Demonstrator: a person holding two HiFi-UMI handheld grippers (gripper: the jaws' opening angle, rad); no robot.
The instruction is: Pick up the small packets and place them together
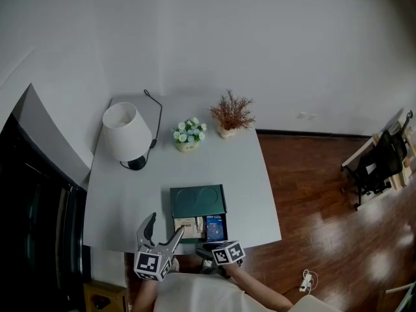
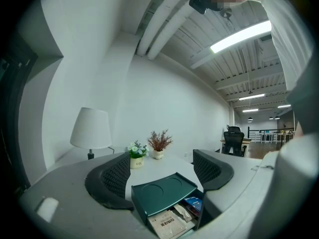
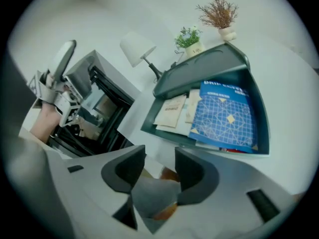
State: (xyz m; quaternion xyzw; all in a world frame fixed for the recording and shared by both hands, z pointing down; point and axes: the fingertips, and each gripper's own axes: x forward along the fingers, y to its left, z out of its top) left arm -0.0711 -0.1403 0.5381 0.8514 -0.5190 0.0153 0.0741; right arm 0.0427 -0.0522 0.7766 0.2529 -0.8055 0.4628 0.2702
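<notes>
Packets lie beside a blue one in the open drawer at the table's near edge. My right gripper is part-spread and empty, and my left gripper is wide apart and also empty. I judge the gathering nearly done.

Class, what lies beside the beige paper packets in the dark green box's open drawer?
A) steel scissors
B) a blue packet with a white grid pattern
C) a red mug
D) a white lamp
B: the right gripper view shows the blue grid-patterned packet lying beside the beige paper packets in the dark green box.
</notes>
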